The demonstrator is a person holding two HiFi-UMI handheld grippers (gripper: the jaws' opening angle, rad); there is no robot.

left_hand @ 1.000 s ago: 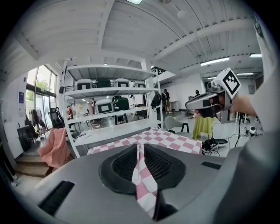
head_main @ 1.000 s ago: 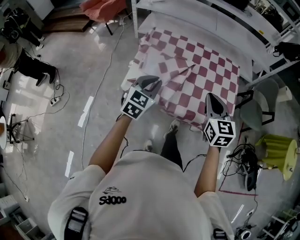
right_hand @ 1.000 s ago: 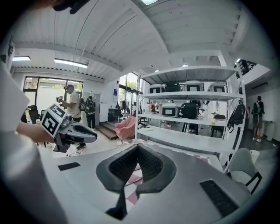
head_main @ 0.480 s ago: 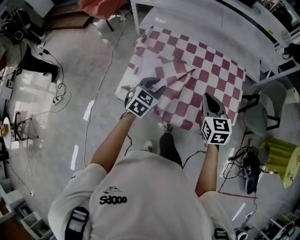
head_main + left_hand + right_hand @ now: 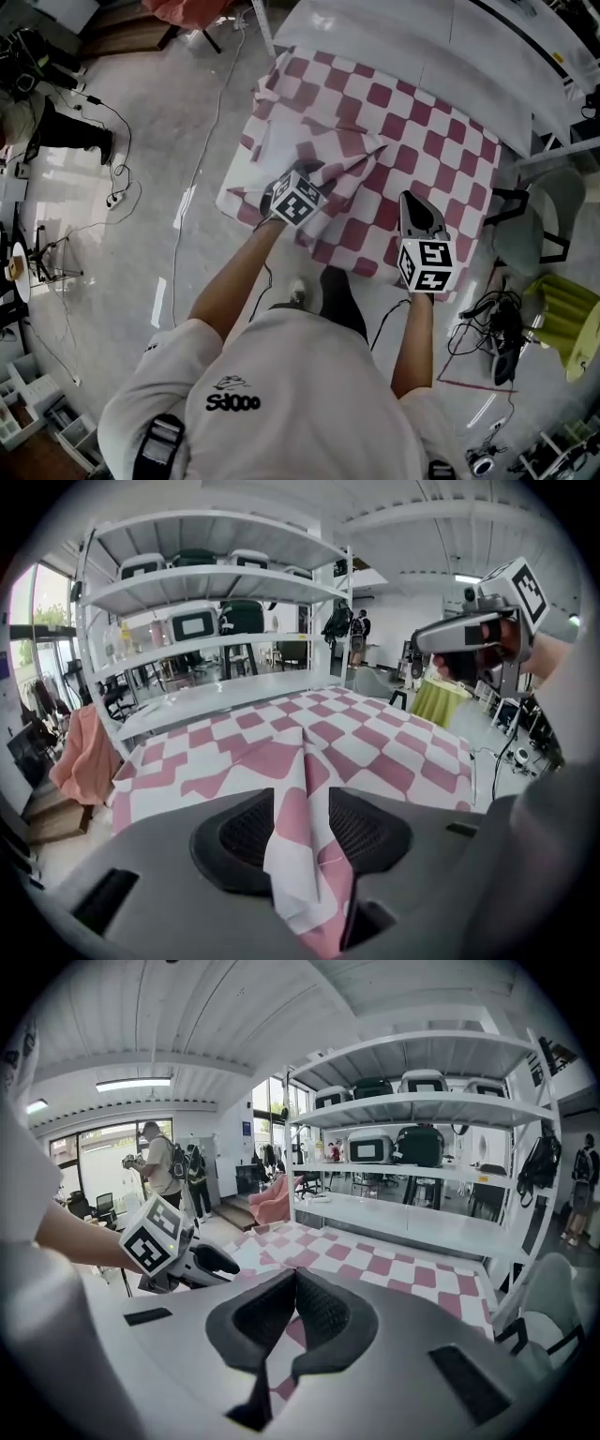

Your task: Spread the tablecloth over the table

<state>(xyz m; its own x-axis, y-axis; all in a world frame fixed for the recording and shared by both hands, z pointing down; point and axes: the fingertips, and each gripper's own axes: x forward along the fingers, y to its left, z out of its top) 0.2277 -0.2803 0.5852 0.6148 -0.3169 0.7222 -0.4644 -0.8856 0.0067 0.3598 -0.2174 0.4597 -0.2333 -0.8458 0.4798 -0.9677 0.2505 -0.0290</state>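
Loosely, a creased checkered tablecloth [image 5: 412, 141] covers the table [image 5: 375, 42].

There is one pink-and-white checked tablecloth [image 5: 412, 141]. Two grey hand-held grippers are in view, the left gripper [image 5: 302, 803] and the right gripper [image 5: 295, 1283], and each of them bears one black-and-white marker cube [image 5: 300, 199]. One white metal shelf rack [image 5: 422, 1105] is there. I count also one grey chair [image 5: 525, 225], one yellow-green stool [image 5: 567, 314] and two people [image 5: 150, 1162] standing together.
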